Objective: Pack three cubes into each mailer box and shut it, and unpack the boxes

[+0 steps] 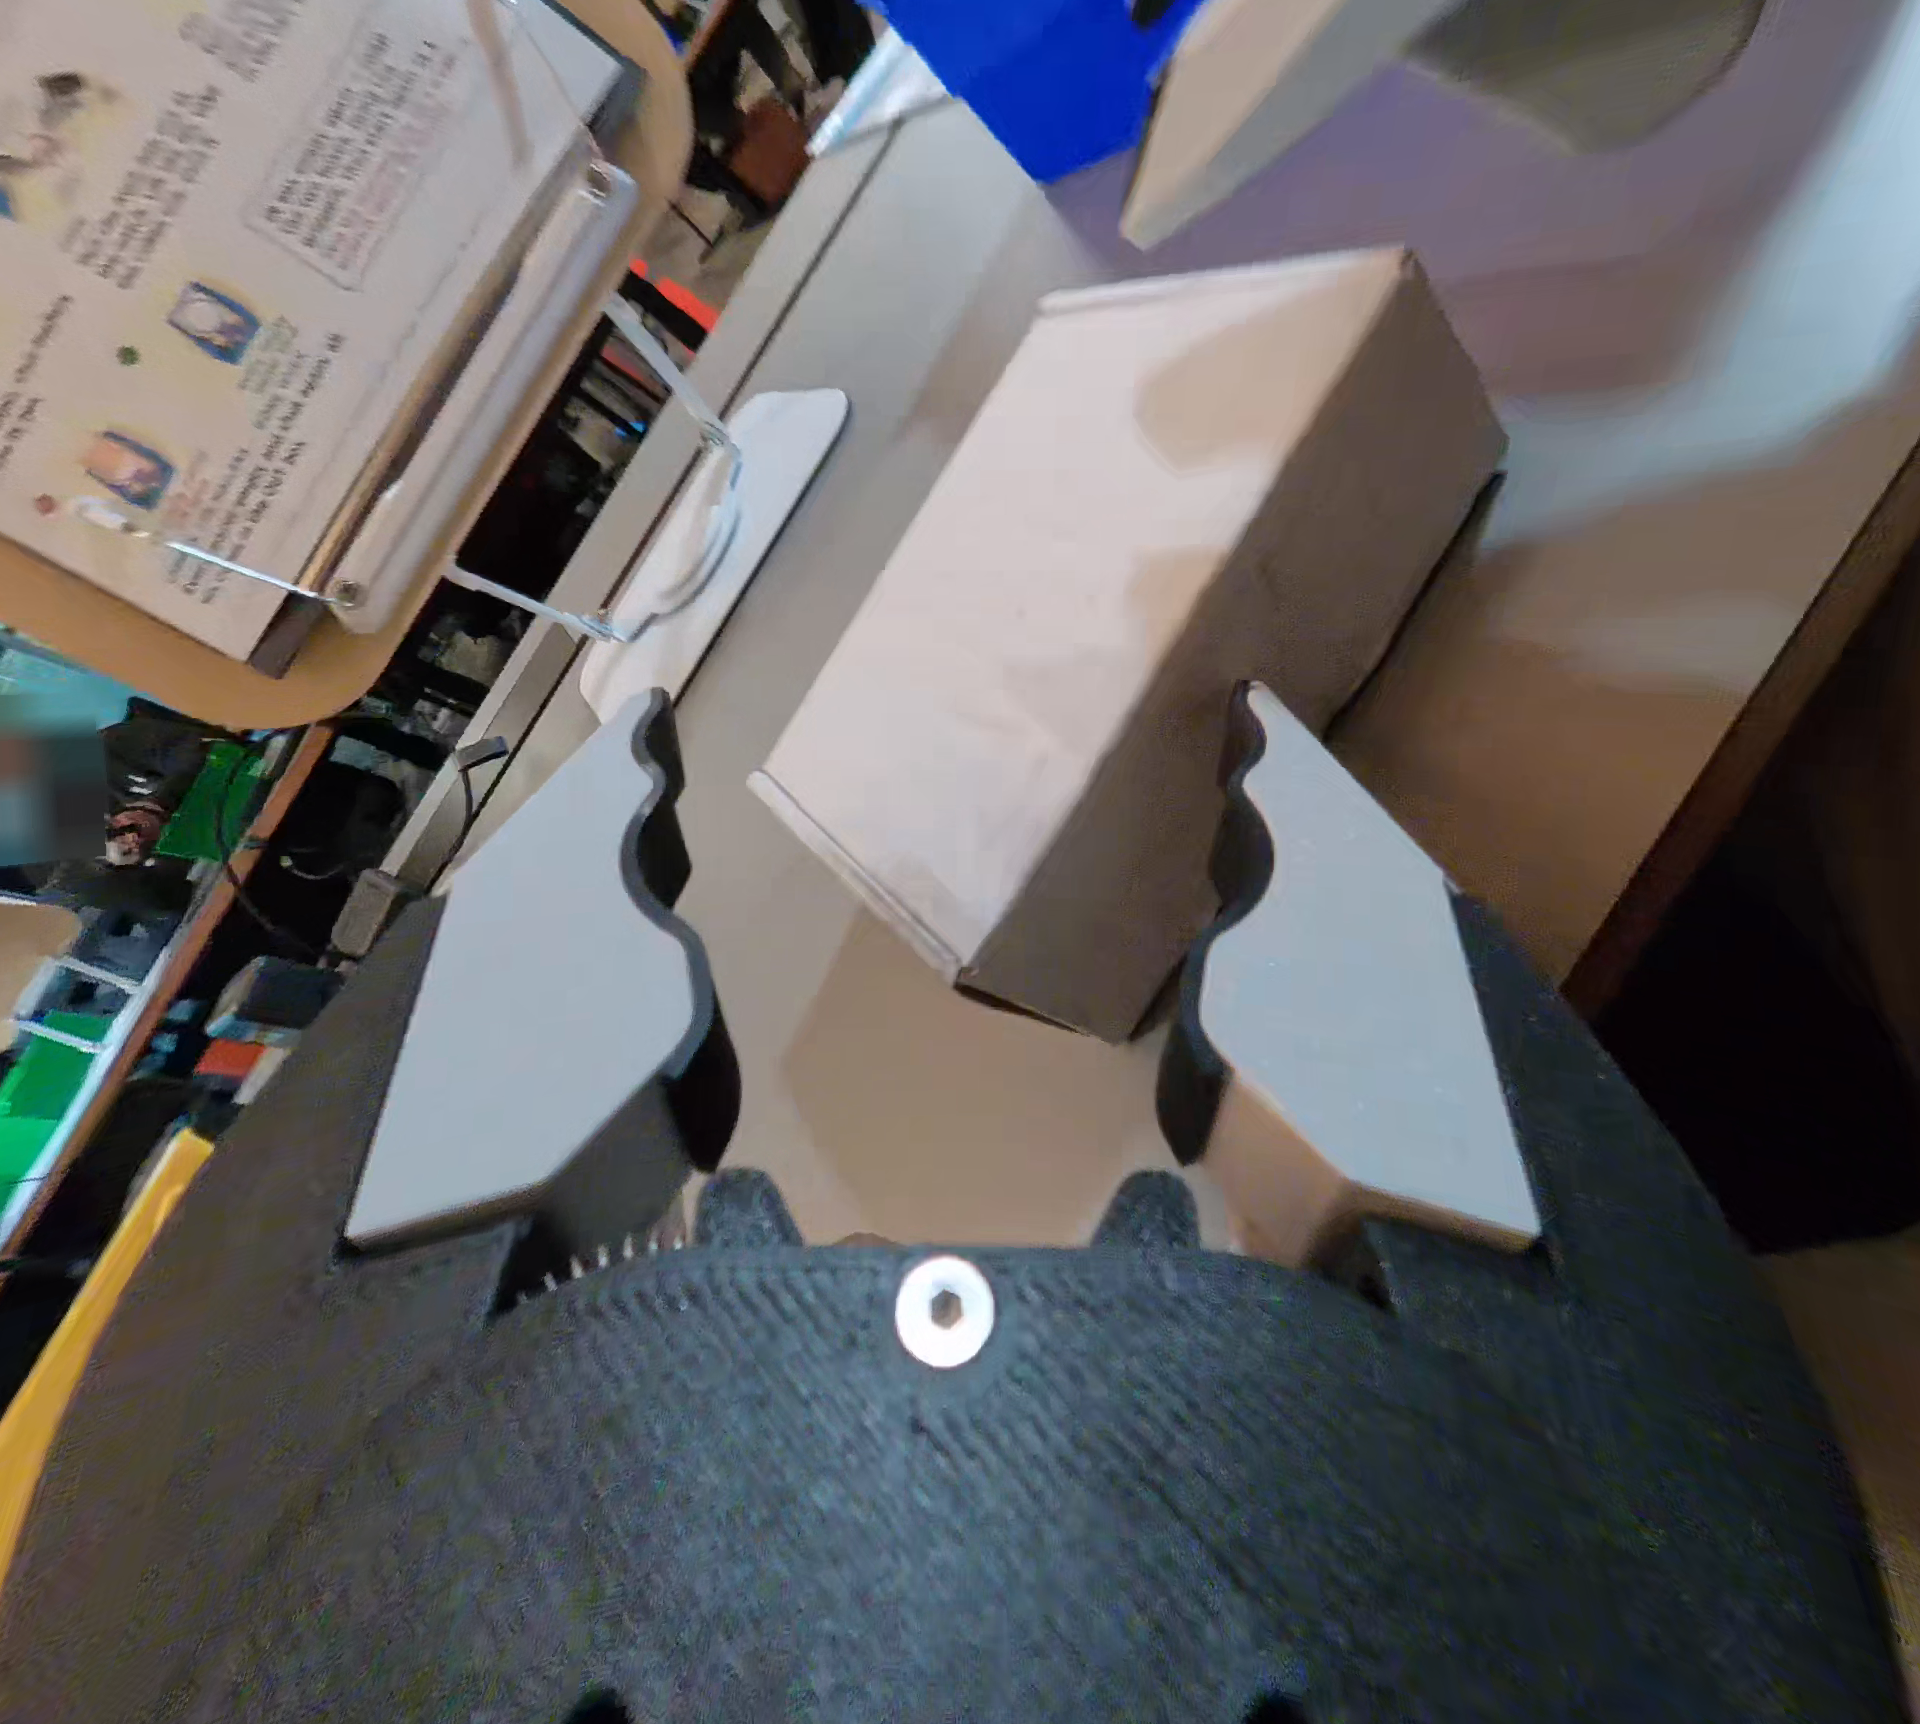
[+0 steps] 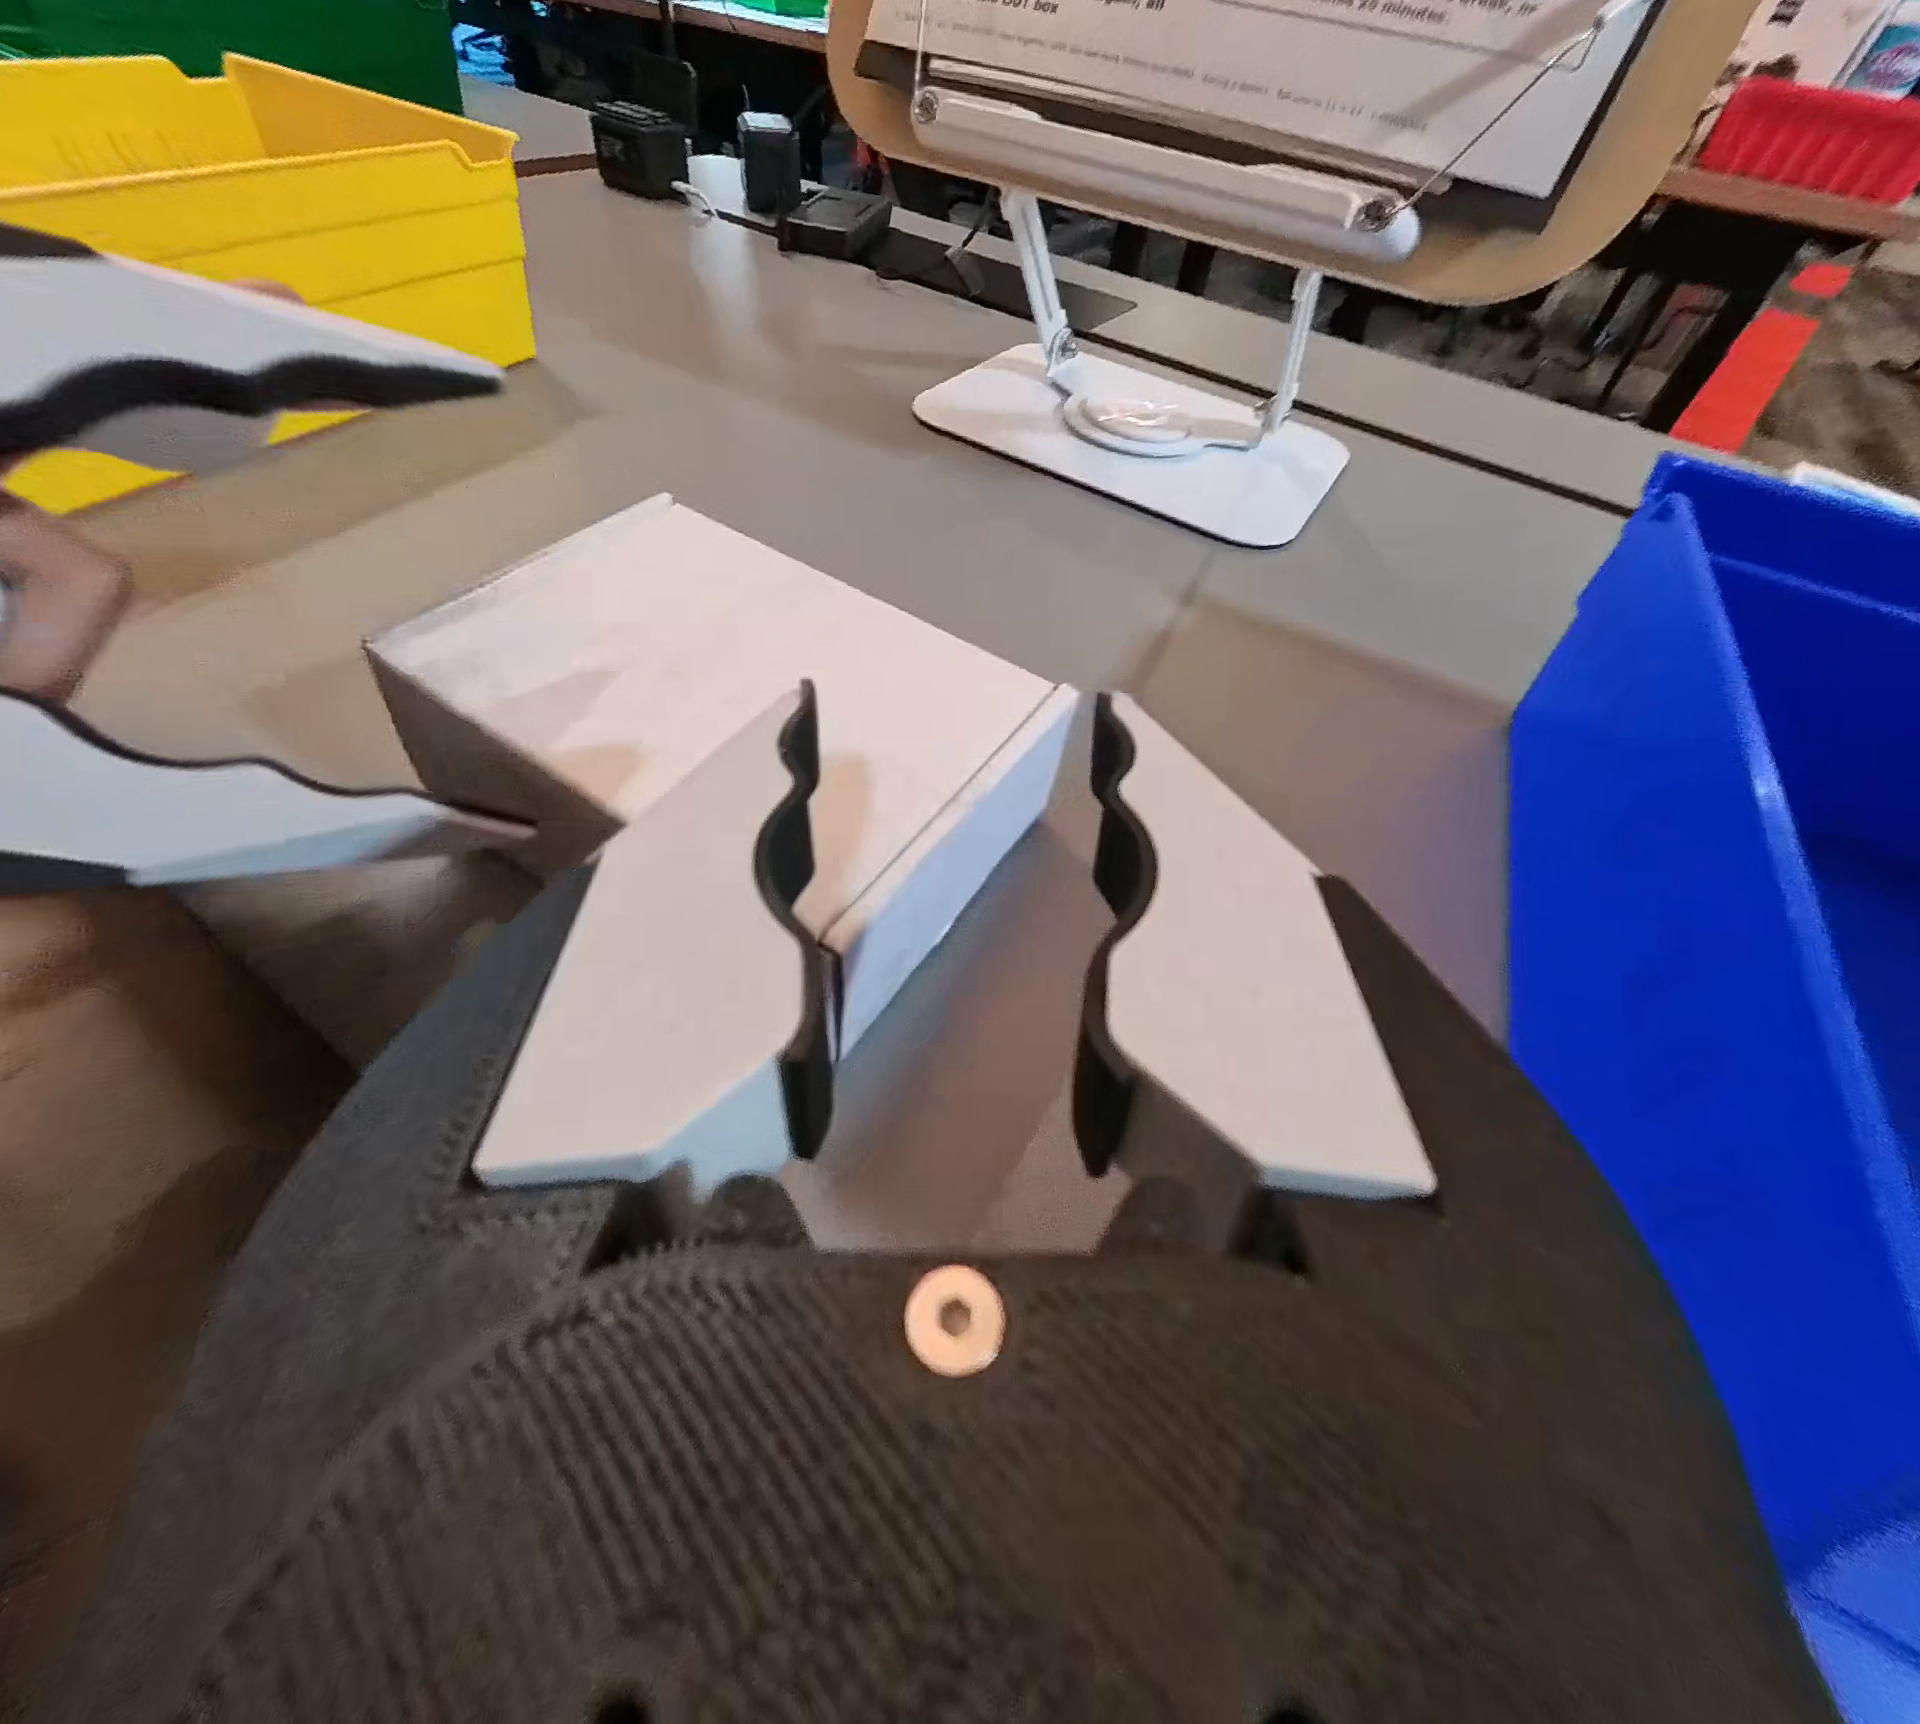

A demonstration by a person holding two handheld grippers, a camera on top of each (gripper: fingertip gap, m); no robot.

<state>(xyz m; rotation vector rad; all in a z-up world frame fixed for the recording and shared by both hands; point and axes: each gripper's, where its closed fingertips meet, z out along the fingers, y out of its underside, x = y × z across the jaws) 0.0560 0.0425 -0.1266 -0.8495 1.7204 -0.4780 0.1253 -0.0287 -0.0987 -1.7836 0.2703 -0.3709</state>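
Note:
A closed cardboard mailer box (image 1: 1122, 594) lies on the grey table, also in the right wrist view (image 2: 675, 666). My left gripper (image 1: 951, 718) is open and empty, its fingertips on either side of the box's near corner. In the right wrist view it (image 2: 514, 599) comes in from the left, jaws wide at the box's left end. My right gripper (image 2: 951, 703) is open and empty, with the box's right end edge between its fingers; it shows blurred in the left wrist view (image 1: 1351, 12). No cubes are in view.
A blue bin (image 2: 1714, 947) stands right of the box, also in the left wrist view (image 1: 997, 12). A yellow bin (image 2: 312, 199) and a green bin (image 2: 208, 12) stand at the far left. An instruction sheet on a white stand (image 2: 1132, 438) stands behind the box. The table edge (image 1: 1714, 739) runs close by.

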